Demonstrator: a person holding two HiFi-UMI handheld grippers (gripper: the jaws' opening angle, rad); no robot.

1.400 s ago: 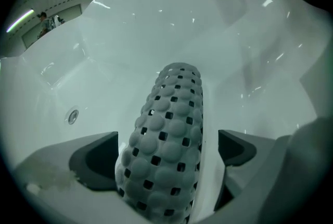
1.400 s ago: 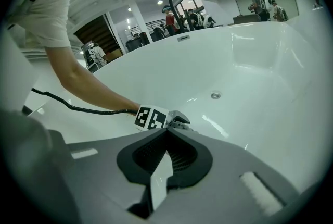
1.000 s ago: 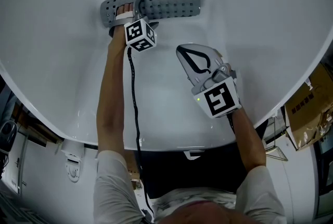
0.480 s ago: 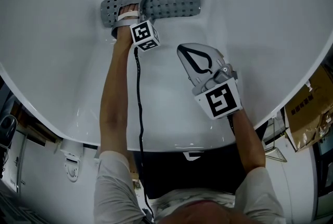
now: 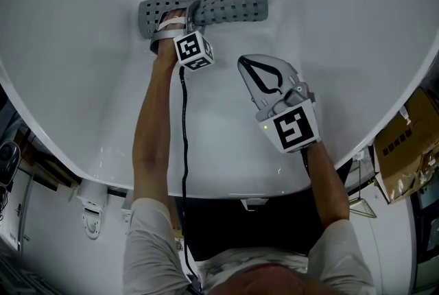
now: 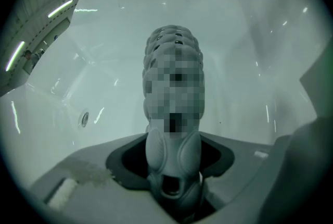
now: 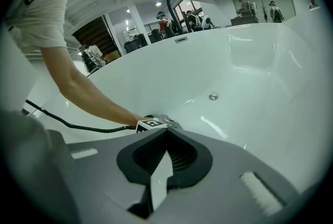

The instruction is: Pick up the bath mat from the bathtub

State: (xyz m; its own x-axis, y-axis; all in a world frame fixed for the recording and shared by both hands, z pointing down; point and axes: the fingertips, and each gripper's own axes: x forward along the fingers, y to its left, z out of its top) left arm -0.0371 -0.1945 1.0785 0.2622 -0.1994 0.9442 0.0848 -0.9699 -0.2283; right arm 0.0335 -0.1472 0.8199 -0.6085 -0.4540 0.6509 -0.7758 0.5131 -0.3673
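Bath mat (image 5: 226, 4), grey, perforated and rolled up, lies across the floor of the white bathtub (image 5: 343, 26), at 12 o'clock in the head view. Over its 9 o'clock end the left tool (image 5: 173, 18) points steeply down. Its jaws are closing, with that end of the mat bunched between them and squeezed by the pads. At 4 o'clock from the mat, well apart from it, the right tool (image 5: 252, 69) hangs with its jaws clenched together on nothing.

grey bath mat (image 5: 226, 4) with square holes, white bathtub (image 5: 343, 46), black-and-white marker cube (image 5: 194, 51)
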